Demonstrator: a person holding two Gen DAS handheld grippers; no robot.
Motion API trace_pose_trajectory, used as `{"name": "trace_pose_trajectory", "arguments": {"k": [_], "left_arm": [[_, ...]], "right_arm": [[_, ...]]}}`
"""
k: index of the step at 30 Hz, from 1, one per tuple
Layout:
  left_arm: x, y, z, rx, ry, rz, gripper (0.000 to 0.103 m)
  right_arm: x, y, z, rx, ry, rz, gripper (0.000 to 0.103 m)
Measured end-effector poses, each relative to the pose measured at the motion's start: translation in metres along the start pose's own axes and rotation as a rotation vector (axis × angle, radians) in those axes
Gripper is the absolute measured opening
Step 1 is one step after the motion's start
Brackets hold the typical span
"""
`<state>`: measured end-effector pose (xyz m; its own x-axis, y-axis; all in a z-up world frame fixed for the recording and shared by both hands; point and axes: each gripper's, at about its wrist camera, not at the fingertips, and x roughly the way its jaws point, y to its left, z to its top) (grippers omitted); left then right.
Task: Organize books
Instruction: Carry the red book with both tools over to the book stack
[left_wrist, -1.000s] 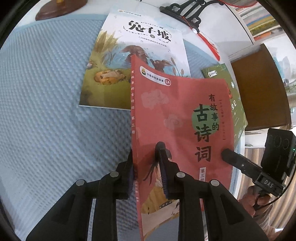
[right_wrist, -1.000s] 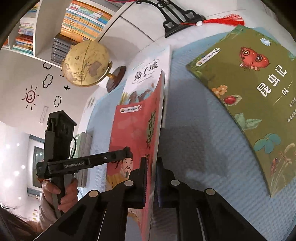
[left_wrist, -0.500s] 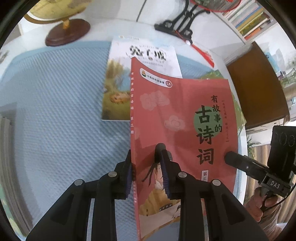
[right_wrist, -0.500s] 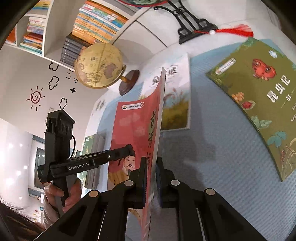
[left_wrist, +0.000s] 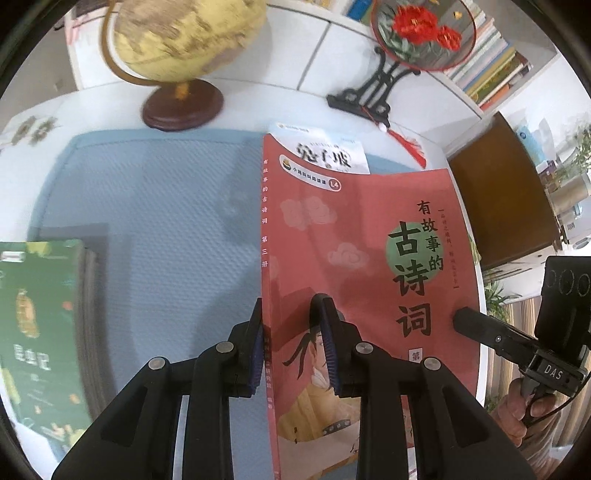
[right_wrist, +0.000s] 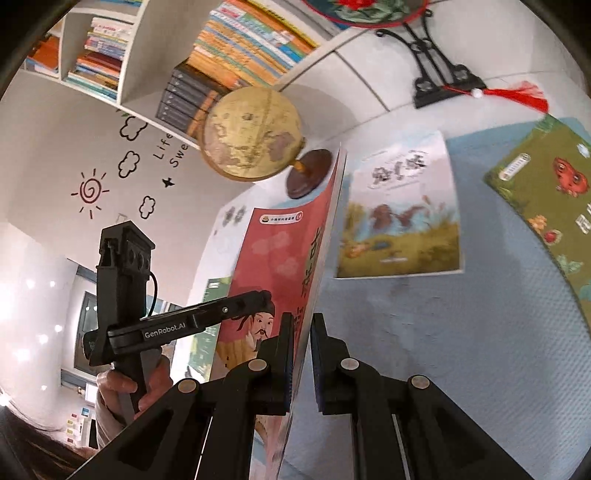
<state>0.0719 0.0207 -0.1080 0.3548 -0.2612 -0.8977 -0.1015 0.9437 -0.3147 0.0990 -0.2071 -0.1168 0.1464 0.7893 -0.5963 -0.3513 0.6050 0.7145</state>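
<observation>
Both grippers hold one red poetry book (left_wrist: 354, 258) lifted above the blue mat (left_wrist: 166, 221). My left gripper (left_wrist: 291, 343) is shut on its spine edge. My right gripper (right_wrist: 302, 354) is shut on its opposite edge, where the book (right_wrist: 273, 273) shows nearly edge-on. A white rabbit picture book (right_wrist: 402, 214) lies flat on the mat, its top peeking behind the red book in the left wrist view (left_wrist: 332, 155). A green insect book (right_wrist: 546, 192) lies at the right. A stack of books with a green cover on top (left_wrist: 37, 325) sits at the left.
A globe on a wooden base (left_wrist: 184, 55) and a black fan stand with a red tassel (left_wrist: 373, 92) stand behind the mat. Wall shelves full of books (right_wrist: 236, 48) are beyond. A brown cabinet (left_wrist: 506, 192) is at the right.
Both grippers have carried the red book up and toward the left; the globe and the stack of books at the left have come into the left wrist view.
</observation>
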Motion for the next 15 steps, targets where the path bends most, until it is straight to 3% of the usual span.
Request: {"name": "trace_pose_trajectory", "arguments": {"k": [15], "left_arm": [[-0.083,0.085,-0.015,-0.071,-0.093,0.065,0.026]], "right_arm": [[0.061,0.105,0.008,-0.1,0.039,0.085,0.009]]}}
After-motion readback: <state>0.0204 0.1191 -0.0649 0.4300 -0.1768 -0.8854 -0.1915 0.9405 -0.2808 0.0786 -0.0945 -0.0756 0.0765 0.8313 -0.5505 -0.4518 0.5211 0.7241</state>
